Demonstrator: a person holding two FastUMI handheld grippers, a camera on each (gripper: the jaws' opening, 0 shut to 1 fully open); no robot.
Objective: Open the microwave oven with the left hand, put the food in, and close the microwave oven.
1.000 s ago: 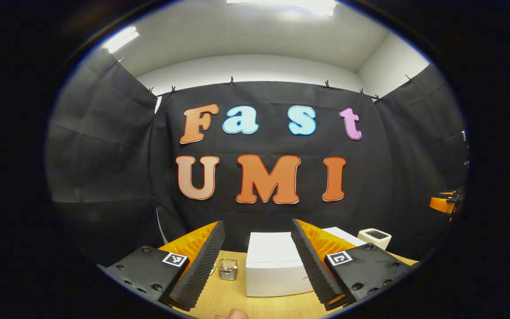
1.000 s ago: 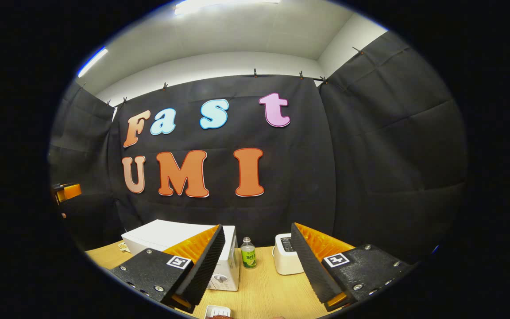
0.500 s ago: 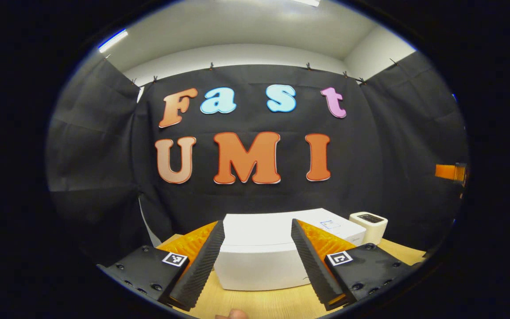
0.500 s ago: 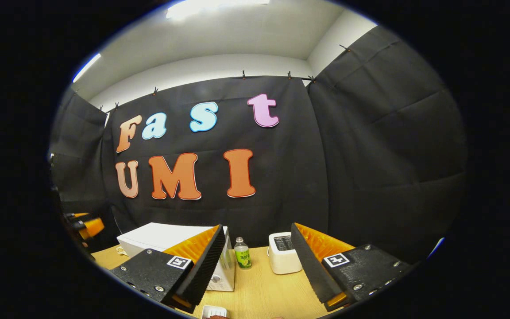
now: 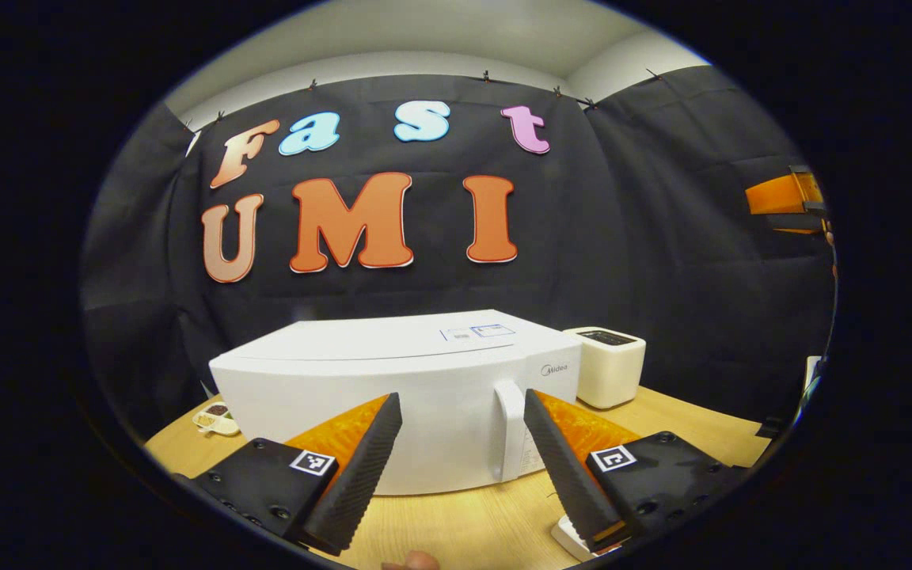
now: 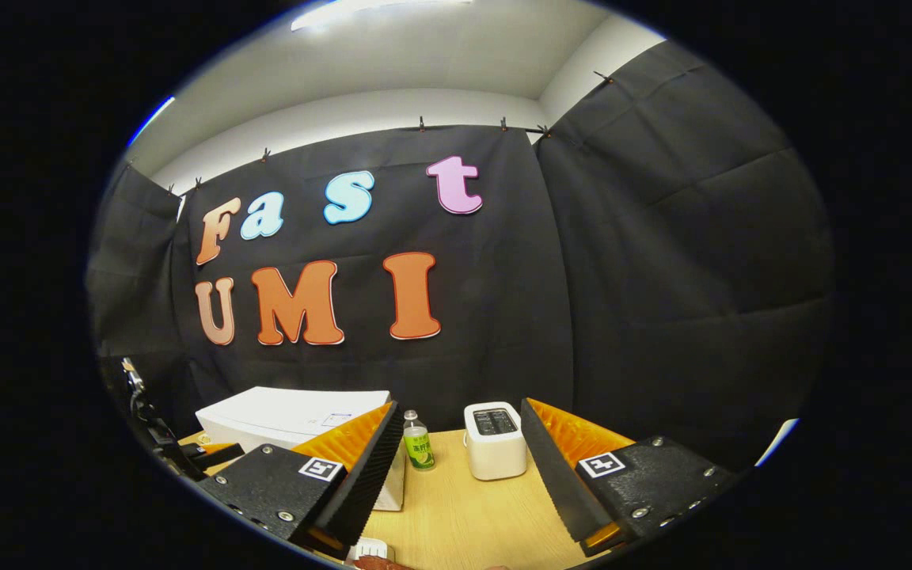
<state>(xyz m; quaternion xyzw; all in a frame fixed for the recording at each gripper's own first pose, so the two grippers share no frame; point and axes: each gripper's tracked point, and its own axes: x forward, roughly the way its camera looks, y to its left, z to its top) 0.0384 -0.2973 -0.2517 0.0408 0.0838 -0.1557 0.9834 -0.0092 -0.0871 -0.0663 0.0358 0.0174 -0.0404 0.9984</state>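
A white, boxy plastic microwave oven (image 5: 393,388) sits shut on the pale wooden surface (image 5: 464,526), just ahead of the left gripper (image 5: 462,463), whose fingers are wide apart and empty. Its stiff upright door handle (image 5: 508,431) looks the place to grip. The right gripper (image 6: 460,467), equally open and empty, faces a green-labelled bottle (image 6: 417,445) and white toaster (image 6: 495,439).

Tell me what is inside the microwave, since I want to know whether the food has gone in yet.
That cannot be seen: the microwave has its door shut, and the white front hides the inside. Its handle is ungrasped between the left gripper's open fingers.
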